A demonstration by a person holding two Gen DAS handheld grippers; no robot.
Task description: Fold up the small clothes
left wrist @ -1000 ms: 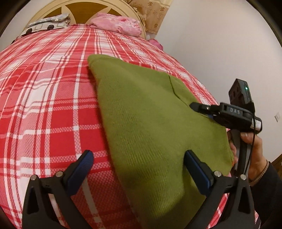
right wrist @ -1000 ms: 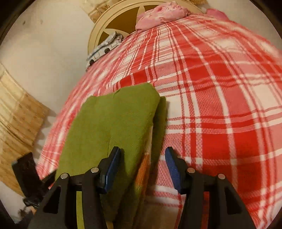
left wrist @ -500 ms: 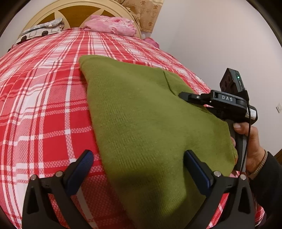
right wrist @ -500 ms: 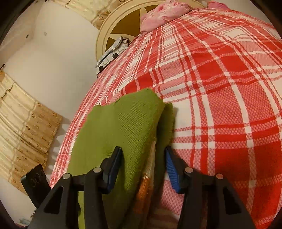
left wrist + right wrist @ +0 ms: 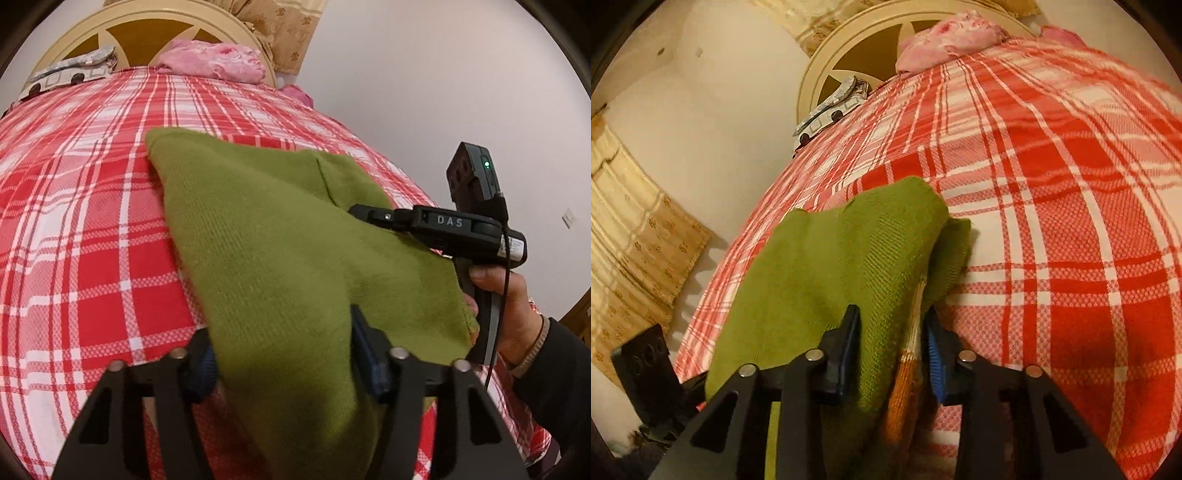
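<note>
Olive-green knitwear, a small folded garment [image 5: 280,243], lies on a bed spread with a red-and-white plaid cover [image 5: 81,236], its near edge caught from both sides by two handheld grippers. Seen from the left wrist camera, the left gripper [image 5: 284,354] has just been closing its jaws, and the garment's near corner now fills the space between the blue pads, hiding most of them; whether the pads actually press the cloth cannot be told. Seen from the right wrist camera, the right gripper [image 5: 892,350] has likewise been narrowing, and its two blue-faced fingers [image 5: 932,350] now squeeze the garment's layered edge, where orange and cream striped knit [image 5: 905,365] shows beneath the green. In the left view the person's hand [image 5: 506,306], in a dark sleeve, grasps the right gripper's handle beside the garment's right edge. At the head of the bed a crumpled pink cloth [image 5: 214,61] and a grey patterned item [image 5: 70,72] rest against a round cream headboard [image 5: 144,22]. Gold patterned curtains [image 5: 635,243] hang against the pale wall. No container appears in either view.
</note>
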